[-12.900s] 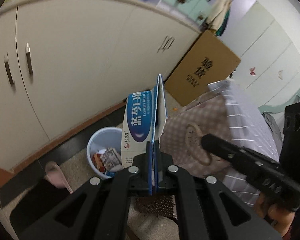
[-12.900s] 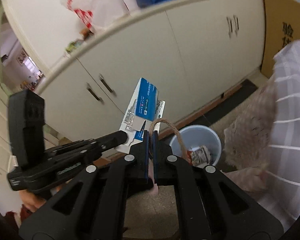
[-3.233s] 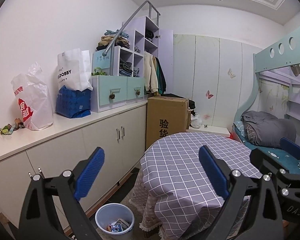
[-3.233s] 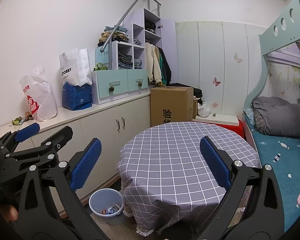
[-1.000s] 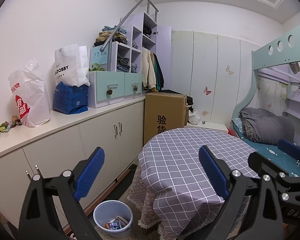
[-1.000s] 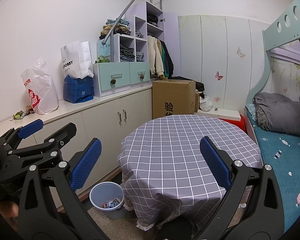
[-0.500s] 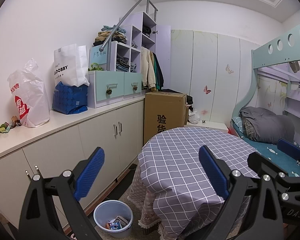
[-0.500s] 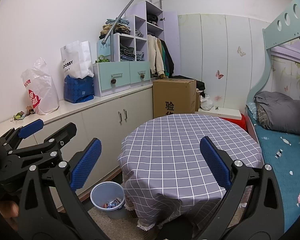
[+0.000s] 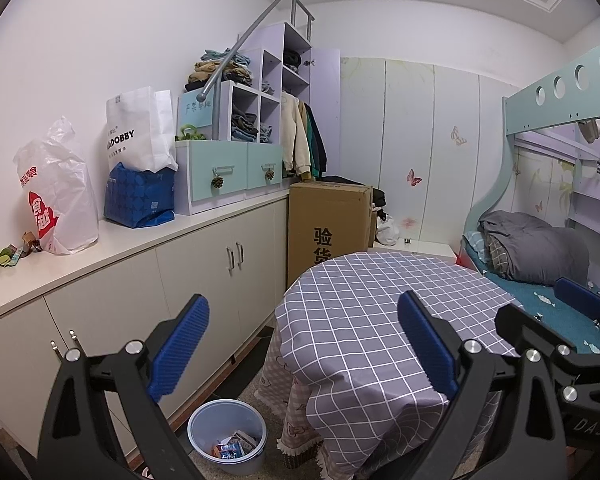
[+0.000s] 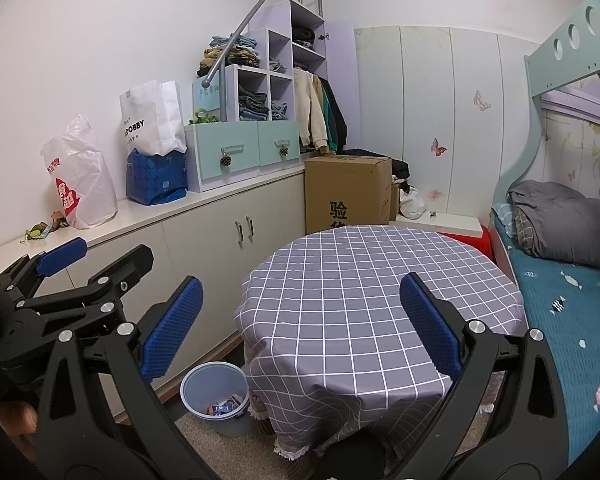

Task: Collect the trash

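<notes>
A pale blue waste bin point(image 9: 204, 424) stands on the floor between the cabinets and the round table, with boxes and wrappers point(image 9: 232, 446) inside; it also shows in the right wrist view point(image 10: 198, 384). My left gripper point(image 9: 302, 344) is open and empty, held high above the table's near edge. My right gripper point(image 10: 298, 326) is open and empty over the grey checked tablecloth point(image 10: 364, 280). The left gripper's fingers point(image 10: 60, 256) show at the left of the right wrist view.
A long white cabinet point(image 9: 148, 280) runs along the left wall with a white plastic bag point(image 9: 56, 196), a blue bag point(image 9: 138, 196) and small scraps point(image 9: 8, 254) on top. A cardboard box point(image 9: 328, 224) stands behind the table. A bunk bed point(image 10: 560, 240) is at right.
Compared with 12.9 s ago, both grippers have let go of the blue toothpaste box and the cord and now stand open. Over the last second the views barely shift.
</notes>
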Demonstrator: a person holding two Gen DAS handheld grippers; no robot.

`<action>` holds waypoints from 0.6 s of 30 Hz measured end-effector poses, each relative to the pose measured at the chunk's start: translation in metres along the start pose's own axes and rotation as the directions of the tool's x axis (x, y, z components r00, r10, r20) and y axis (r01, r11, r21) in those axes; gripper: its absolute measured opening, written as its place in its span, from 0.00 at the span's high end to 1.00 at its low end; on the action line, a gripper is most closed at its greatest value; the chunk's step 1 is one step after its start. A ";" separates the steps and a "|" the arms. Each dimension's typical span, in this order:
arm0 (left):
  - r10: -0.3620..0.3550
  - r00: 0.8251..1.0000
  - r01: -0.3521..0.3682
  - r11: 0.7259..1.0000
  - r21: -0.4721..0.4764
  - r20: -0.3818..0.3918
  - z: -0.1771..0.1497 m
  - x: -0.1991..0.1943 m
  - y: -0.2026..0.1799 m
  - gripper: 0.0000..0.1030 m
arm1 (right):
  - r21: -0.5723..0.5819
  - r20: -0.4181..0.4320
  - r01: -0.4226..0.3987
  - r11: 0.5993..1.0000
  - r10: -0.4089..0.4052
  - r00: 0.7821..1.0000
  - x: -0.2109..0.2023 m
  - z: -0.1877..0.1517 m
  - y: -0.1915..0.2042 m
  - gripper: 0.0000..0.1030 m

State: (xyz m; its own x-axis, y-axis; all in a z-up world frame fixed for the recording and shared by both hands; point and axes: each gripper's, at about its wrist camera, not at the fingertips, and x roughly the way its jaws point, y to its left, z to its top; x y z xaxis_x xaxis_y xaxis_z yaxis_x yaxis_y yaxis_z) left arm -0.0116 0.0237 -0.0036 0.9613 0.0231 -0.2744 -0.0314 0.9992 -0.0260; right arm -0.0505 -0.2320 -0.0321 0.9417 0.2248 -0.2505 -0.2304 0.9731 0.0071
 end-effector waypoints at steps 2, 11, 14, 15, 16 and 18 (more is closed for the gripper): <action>-0.002 1.000 0.002 1.000 0.002 -0.001 -0.001 0.001 0.001 0.09 | 0.000 -0.001 0.000 1.000 0.000 1.000 0.000 0.000 -0.001 0.06; -0.007 1.000 0.007 1.000 0.006 -0.010 -0.005 0.002 0.001 0.09 | 0.000 -0.003 0.001 1.000 -0.001 1.000 0.000 0.000 -0.001 0.06; -0.011 1.000 0.011 1.000 0.006 -0.015 -0.006 0.004 0.004 0.09 | 0.001 -0.005 0.002 1.000 -0.002 1.000 0.000 -0.003 -0.002 0.06; -0.012 1.000 0.012 1.000 0.006 -0.017 -0.006 0.004 0.004 0.09 | 0.001 -0.006 0.002 1.000 -0.002 1.000 -0.001 -0.003 -0.003 0.06; -0.012 1.000 0.013 1.000 0.006 -0.018 -0.006 0.005 0.005 0.09 | 0.000 -0.006 0.003 1.000 -0.003 1.000 -0.001 -0.003 -0.002 0.06; -0.013 1.000 0.013 1.000 0.008 -0.021 -0.006 0.006 0.006 0.09 | 0.001 -0.007 0.004 1.000 -0.004 1.000 -0.001 -0.005 -0.003 0.06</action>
State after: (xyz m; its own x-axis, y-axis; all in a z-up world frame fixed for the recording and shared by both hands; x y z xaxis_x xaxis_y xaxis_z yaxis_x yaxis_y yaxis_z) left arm -0.0082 0.0302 -0.0113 0.9556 0.0091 -0.2946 -0.0163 0.9996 -0.0222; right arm -0.0523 -0.2350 -0.0367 0.9407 0.2207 -0.2576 -0.2267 0.9739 0.0066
